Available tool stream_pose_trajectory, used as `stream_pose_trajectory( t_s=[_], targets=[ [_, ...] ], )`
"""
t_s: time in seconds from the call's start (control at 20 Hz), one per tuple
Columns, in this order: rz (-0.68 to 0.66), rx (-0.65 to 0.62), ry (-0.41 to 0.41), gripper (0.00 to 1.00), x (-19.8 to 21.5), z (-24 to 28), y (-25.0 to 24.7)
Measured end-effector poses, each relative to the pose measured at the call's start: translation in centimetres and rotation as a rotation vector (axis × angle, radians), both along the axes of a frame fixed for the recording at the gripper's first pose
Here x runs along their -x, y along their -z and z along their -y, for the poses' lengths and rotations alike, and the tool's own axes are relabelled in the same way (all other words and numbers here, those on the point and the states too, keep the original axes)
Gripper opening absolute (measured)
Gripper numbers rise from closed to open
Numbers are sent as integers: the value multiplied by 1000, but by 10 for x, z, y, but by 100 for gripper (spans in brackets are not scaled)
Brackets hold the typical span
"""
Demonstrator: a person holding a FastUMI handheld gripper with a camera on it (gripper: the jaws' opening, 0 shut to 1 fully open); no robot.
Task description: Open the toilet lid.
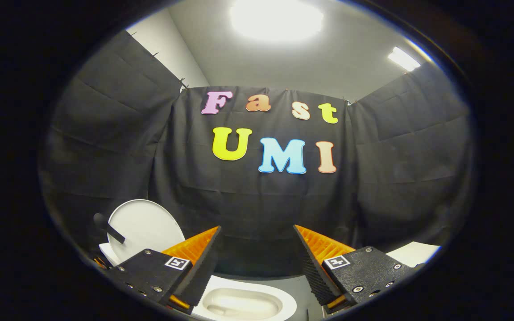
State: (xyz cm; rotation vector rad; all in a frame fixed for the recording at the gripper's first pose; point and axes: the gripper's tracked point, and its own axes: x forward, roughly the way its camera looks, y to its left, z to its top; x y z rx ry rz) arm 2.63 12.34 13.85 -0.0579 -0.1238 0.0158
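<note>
Toilet lid [147, 225] stands raised and upright, a white rounded disc at about ten o'clock from the hand-held gripper [257, 254], just beyond its left finger, whose body hides the lid's lower edge. A dark short-handled object [107, 227] crosses the lid's left side; what it is cannot be made out. Below the lid a white edge shows, most of it covered by the left finger, so whether it is the seat or the hinge part cannot be told. The toilet bowl [243, 303] lies open between and under the fingers at six o'clock, its white rim cut off at the bottom; its pale hollow holds nothing that can be made out. The hand-held gripper is spread wide, fingers well apart, gripping nothing, the bowl and the cloth wall showing in the gap. At about four o'clock, behind the right finger, the corner of a white flat object [413, 254] shows, too cut off to name. A strip of grey floor [299, 285] lies beside the bowl. Black cloth walls [105, 147] hang on three sides, and above them a grey ceiling carries a bright round lamp [277, 18] at twelve o'clock and a smaller strip light [403, 59] at two o'clock.
</note>
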Motion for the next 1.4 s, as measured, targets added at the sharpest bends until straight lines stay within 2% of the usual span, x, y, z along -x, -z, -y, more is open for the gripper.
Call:
stream_pose_trajectory(
  t_s=[0.35, 0.55, 0.7, 1.1, 1.4],
  targets=[
    [-4, -61, 87, 95, 16, 60, 36],
    [-3, -67, 187, 95, 21, 111, 60],
    [-6, -67, 230, 95, 26, 131, 77],
    [-32, -104, 267, 95, 29, 151, 128],
    [-122, -136, 282, 94, 26, 149, 167]
  ],
)
